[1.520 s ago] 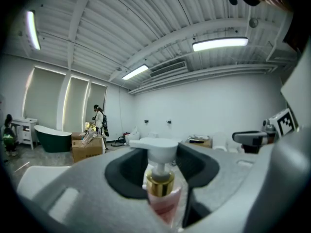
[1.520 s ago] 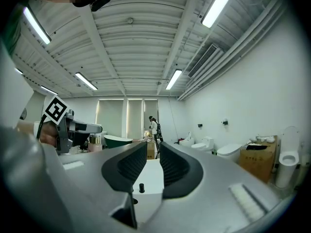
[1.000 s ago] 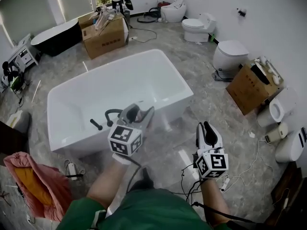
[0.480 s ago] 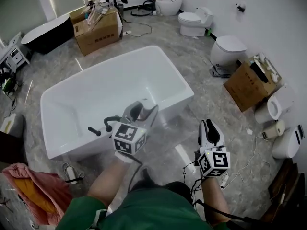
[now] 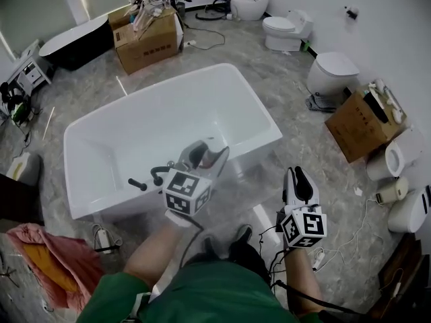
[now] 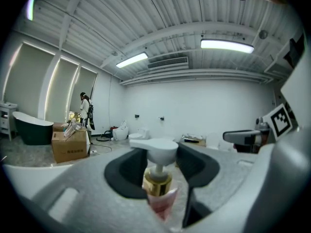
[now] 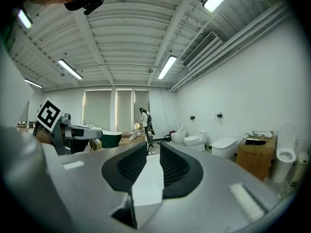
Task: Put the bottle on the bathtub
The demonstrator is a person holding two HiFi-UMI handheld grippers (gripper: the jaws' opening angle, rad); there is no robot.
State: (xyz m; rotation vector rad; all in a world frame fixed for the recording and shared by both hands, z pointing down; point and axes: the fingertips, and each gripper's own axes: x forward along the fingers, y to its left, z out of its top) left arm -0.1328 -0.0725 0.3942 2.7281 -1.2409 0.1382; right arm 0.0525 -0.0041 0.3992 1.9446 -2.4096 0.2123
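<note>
**A:** Which step is this?

**B:** The carry, I'd judge. The left gripper point(image 5: 205, 155) is over the near rim of the bathtub point(image 5: 271, 124), and the bottle point(image 6: 158, 186) is not yet set down.

**A:** How is it held?

**B:** The jaws are closed partway on the bottle's body, just under the collar, with the pump standing up between them.

**A:** And the right gripper point(image 5: 298, 179)?

**B:** It is off to the side over the floor. It is all but closed, showing only a thin slit, and it is empty.

**A:** What does the next move call for?

**B:** Probably lowering the bottle upright onto the flat of the rim, clear of the tap point(image 5: 156, 173), then letting the jaws part. The ledge looks narrow and glossy, so the base should sit square before release.

**A:** What does the bottle look like?

**B:** It has a white pump head, a gold collar and a pinkish see-through body. Most of the body is hidden by the jaws, so I can't tell how full it is
</note>
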